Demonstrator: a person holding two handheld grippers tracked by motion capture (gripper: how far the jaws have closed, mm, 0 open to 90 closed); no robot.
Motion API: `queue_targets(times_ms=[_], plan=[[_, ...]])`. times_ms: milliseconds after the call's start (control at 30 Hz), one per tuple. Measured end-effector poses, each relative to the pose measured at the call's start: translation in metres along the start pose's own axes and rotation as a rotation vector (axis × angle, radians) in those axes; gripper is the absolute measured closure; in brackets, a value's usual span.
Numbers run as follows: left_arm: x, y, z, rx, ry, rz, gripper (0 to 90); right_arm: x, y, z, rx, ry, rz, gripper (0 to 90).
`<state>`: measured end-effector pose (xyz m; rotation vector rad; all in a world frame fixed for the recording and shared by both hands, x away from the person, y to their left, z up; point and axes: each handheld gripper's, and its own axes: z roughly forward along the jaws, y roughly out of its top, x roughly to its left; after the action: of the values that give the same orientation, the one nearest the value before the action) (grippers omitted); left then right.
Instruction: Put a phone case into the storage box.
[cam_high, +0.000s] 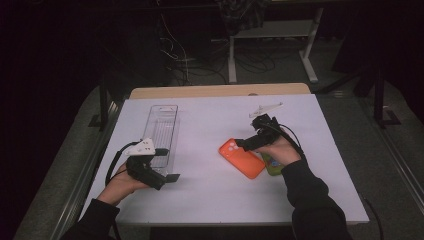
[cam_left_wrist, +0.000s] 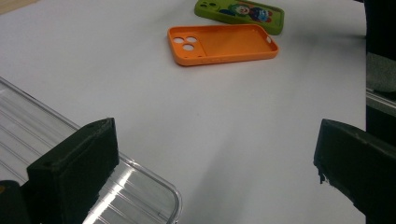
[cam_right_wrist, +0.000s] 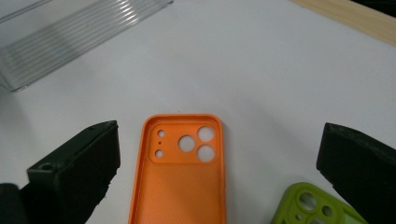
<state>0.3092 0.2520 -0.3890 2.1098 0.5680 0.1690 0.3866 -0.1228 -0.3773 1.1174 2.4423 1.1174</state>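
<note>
Two hand-held grippers are over the white bench (cam_high: 210, 200), one at each side. At the left, the left gripper (cam_high: 167, 165) is held low at the near end of a clear plastic tray (cam_high: 165, 125). The tray is long and ribbed, and it lies with its length going from near to far. In the left gripper view one finger (cam_left_wrist: 74, 168) stands over the rounded corner of the tray and the other is over bare bench; the fingers are spread wide and hold nothing.

To the right of the tray, about at the middle of the bench, lies an orange phone case (cam_high: 241, 158). Its hollow side faces up and the camera holes (cam_right_wrist: 196, 142) are at its far-left end. A green phone case (cam_left_wrist: 240, 14) with a cartoon picture lies just beside it on the right, partly hidden under the person's right hand (cam_high: 282, 150) in the high view.

The right gripper (cam_high: 242, 142) hovers over the orange case. Its fingers (cam_right_wrist: 79, 168) are also released and wide apart, with the orange case between them, and I cannot tell any contact with it. A sliver of the wooden bench edge (cam_high: 220, 91) shows at the far side.
</note>
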Motion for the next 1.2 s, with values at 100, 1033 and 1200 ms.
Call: queue_targets(times_ms=[100,1033,1200], plan=[[0.0,0.0,0.0,0.0,0.0,-0.004,0.0,0.001,-0.002,0.003,0.002,0.004,-0.015,0.0],[-0.001,0.0,0.0,0.002,-0.001,0.012,0.0,0.019,-0.029,0.042,0.154,-0.02,-0.008,0.0],[-0.001,0.0,0.0,0.002,-0.001,0.011,0.0,0.021,-0.032,0.046,0.175,-0.019,-0.015,0.0]])
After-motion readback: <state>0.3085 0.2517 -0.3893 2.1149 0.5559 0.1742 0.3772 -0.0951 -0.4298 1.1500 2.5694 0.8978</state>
